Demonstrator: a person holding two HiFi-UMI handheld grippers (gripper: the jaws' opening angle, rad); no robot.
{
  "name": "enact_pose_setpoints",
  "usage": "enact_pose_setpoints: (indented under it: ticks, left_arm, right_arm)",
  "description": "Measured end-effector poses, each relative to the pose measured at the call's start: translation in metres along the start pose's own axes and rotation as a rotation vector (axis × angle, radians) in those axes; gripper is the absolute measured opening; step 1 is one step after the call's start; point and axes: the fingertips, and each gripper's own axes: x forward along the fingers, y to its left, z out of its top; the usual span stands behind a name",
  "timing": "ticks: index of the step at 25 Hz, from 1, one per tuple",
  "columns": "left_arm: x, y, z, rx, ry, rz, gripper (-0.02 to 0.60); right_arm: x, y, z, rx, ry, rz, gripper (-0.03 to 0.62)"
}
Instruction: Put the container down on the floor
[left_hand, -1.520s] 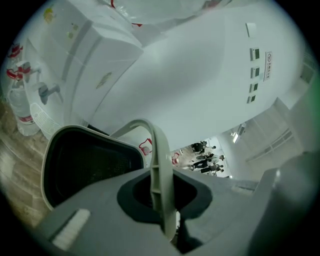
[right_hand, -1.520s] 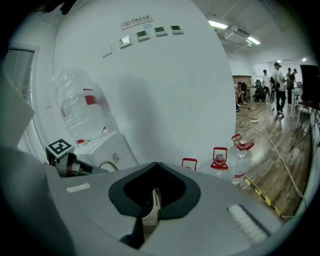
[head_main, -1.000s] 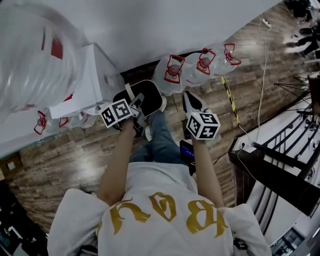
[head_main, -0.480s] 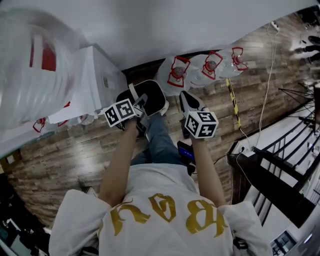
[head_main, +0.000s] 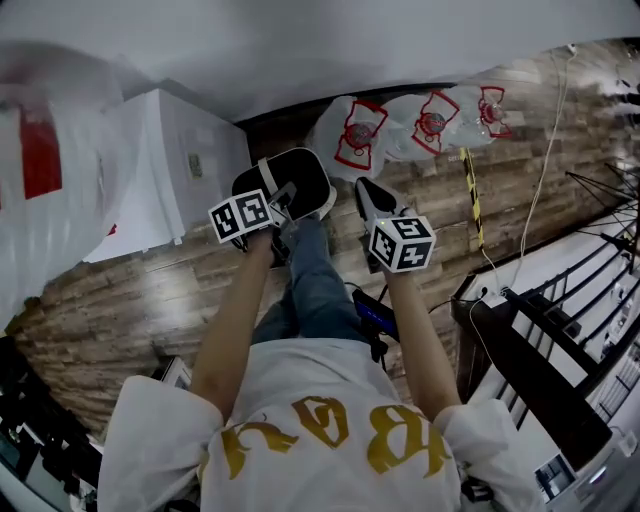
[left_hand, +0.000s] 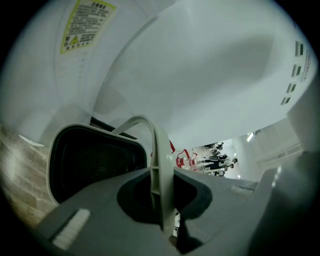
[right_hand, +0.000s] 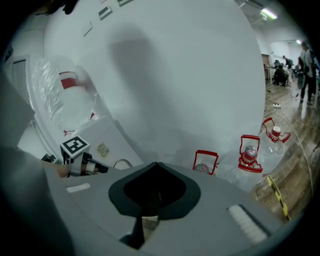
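— Over the floor (head_main: 130, 290), tight against the cabinet (head_main: 165, 165): container (head_main: 290, 185) hangs off the left gripper (left_hand: 160, 172); fingers (left_hand: 100, 210) clamped on its thin handle (left_hand: 161, 150); right gripper (right_hand: 156, 166) sits just beside it, fingers pressed together on nothing.

— Risks?

— Single hold on a narrow bail, so I'd expect swing or tilt on the way down; a rim-first landing could tip it over. Cabinet is close on the left; a swing could knock it. Jugs (head_main: 358, 135) stand just beyond; the person's leg (head_main: 305, 270) is just beside the landing spot. Opening early gives a drop, not a set-down.

— Is it touching down yet?

— Can't tell; head view looks straight into the dark opening, so any gap under the base is unreadable.

— What does each view add?

— Left gripper view shows the clamp itself, handle seated deep in the notch; head view hides that behind the marker cube (head_main: 240, 217). Head view gives layout: cabinet, jugs, leg, both arms. Right gripper view shows the left gripper side-on, with the jugs along the wall (right_hand: 165, 75); it also confirms its own fingers carry nothing.
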Motion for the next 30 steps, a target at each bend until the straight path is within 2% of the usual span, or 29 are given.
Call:
enact_pose_setpoints:
  ticks: [9, 22, 26, 30]
  left_arm:
    - [0.055, 0.056, -0.001, -0.033, 0.039, 0.067, 0.018]
    - [0.118, 0.151, 0.004, -0.112, 0.04, 0.159, 0.017]
    - [0.134, 0.179, 0.001, -0.132, 0.047, 0.191, 0.017]
    - [0.15, 0.204, 0.004, -0.13, 0.058, 0.21, 0.017]
  right_arm:
    - [0.056, -0.013, -0.032, -0.086, 0.125, 0.089, 0.028]
    - [0.136, -0.014, -0.108, -0.117, 0.28, 0.207, 0.028]
    - [0.152, -0.014, -0.131, -0.117, 0.323, 0.226, 0.028]
    - [0.174, -0.02, -0.147, -0.215, 0.347, 0.189, 0.028]
